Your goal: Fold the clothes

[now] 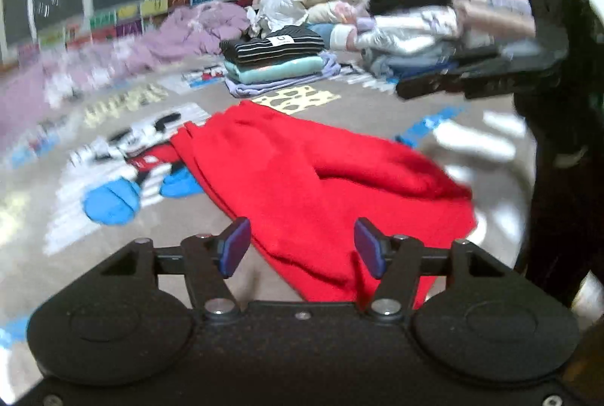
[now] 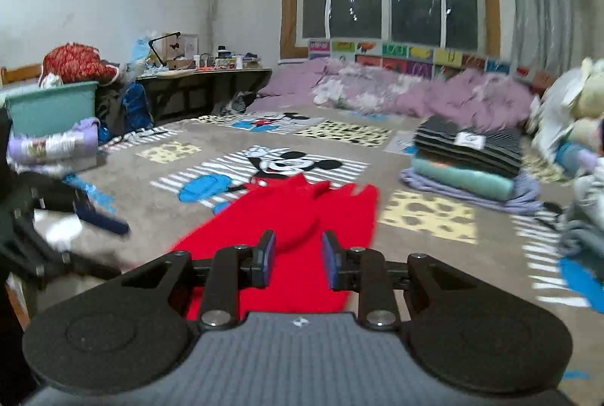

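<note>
Left claw: the left claw (image 1: 302, 245) hangs over the near end of the red garment (image 1: 321, 187) with its blue pads (image 1: 236, 245) set wide apart; nothing is gripped, and the red cloth shows in the gap beneath them.
Right claw: the right claw (image 2: 298, 257) has a narrower gap and its pads (image 2: 268, 257) hold nothing; the red garment (image 2: 302, 213) lies below and ahead of it, toward 12 o'clock.
Red garment: spread on the cartoon-print carpet (image 2: 434, 213), a long strip running from the claws toward the mouse figure (image 2: 287, 164); in the left wrist view its far part is rumpled into folds at about 2 o'clock from the claw.
Folded stack: a striped dark piece on top of teal and lilac pieces (image 1: 277, 60), well apart from the red garment, at 12 o'clock in the left view and 2 o'clock in the right.
Unfolded heap: a tall pile of mixed clothes (image 1: 407, 9) just beside the stack, at 1 o'clock in the left view.
Purple bedding: bunched along the far edge of the carpet below the window (image 2: 415, 92).
Other claw seen: the right claw shows blurred at the right edge of the left view (image 1: 453, 81).
</note>
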Available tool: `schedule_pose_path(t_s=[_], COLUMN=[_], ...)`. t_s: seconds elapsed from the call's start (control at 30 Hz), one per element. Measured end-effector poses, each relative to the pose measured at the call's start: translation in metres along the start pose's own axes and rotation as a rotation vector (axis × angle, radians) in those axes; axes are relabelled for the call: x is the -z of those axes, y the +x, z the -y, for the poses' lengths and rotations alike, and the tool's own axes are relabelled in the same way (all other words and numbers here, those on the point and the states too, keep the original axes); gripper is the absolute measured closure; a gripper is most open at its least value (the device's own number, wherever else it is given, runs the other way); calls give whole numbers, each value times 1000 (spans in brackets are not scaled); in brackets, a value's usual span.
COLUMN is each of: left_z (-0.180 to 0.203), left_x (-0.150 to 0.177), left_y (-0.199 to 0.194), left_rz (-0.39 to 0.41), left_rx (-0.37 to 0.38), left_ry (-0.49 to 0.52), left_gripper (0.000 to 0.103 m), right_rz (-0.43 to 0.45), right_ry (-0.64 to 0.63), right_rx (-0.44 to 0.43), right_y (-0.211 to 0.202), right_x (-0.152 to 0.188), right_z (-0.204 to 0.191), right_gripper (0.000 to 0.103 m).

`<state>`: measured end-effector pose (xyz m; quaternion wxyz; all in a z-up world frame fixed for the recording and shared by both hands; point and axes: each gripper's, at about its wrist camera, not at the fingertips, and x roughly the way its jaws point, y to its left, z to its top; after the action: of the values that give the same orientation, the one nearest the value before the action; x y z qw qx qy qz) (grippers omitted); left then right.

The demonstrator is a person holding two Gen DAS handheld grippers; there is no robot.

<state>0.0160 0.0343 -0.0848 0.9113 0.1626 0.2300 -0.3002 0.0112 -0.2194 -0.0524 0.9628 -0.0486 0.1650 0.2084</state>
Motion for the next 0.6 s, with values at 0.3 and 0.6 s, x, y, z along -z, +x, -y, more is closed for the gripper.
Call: schedule_pose_path(t_s=[0.3,0.6], left_z=[41,66], left_x=[31,52], left_y=[-6,16], left_rz=[-157,-160], left_rx=[-144,-236], left_ry=[372,632], left_gripper=[42,42], right_rz=[-109,-186], right_ry=[-300,-608], right_rx=[22,-20], right_y=[-32,-30], right_x=[63,92], right_z=[-14,-54], right_gripper=[69,61])
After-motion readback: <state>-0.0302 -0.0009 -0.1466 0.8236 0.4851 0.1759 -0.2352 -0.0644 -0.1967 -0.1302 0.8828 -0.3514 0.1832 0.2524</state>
